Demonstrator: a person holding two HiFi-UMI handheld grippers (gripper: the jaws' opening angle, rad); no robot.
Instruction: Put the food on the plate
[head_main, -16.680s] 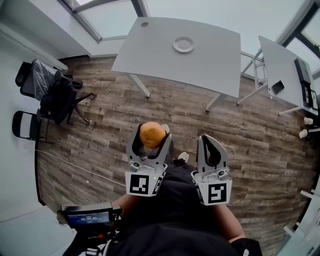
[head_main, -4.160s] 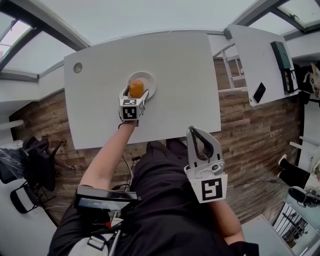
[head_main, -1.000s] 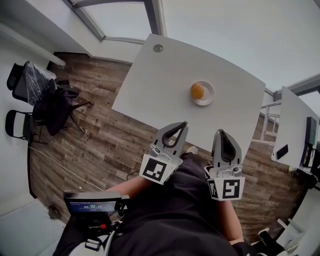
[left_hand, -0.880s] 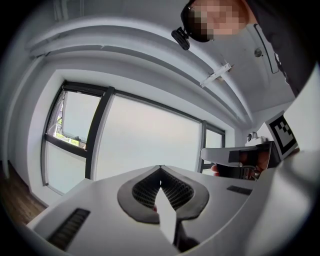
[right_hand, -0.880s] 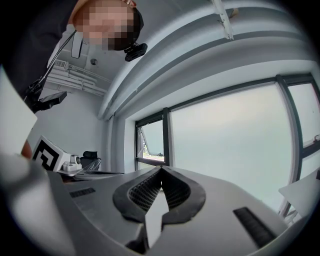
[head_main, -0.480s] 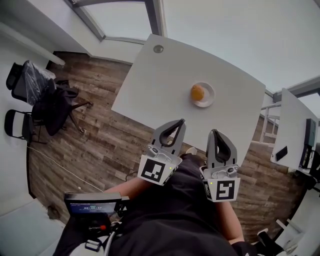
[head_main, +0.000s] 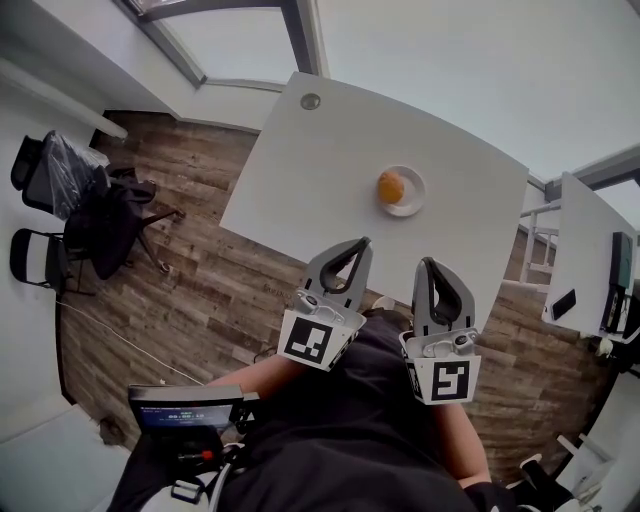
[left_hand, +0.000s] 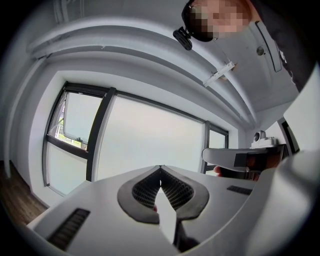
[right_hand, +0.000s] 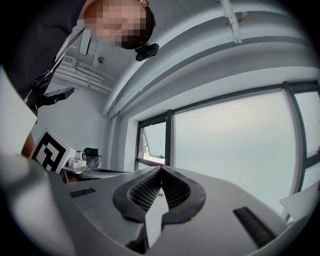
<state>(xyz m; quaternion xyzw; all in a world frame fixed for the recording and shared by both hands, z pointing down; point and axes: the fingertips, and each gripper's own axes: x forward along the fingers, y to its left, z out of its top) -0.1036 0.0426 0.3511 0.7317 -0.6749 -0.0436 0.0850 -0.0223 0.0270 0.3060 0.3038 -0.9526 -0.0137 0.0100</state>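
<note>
Food on plate, both grippers shut & empty.
Food (head_main: 391, 186) sits on plate (head_main: 416, 197) on table (head_main: 320, 160), well ahead of both grippers. Left gripper (head_main: 362, 244) & right gripper (head_main: 428, 263): jaws together, nothing btwn, side by side near the torso, tips angled fwd. Task looks done IMO; best to hold clear of the plate so the food isn't nudged.
</note>
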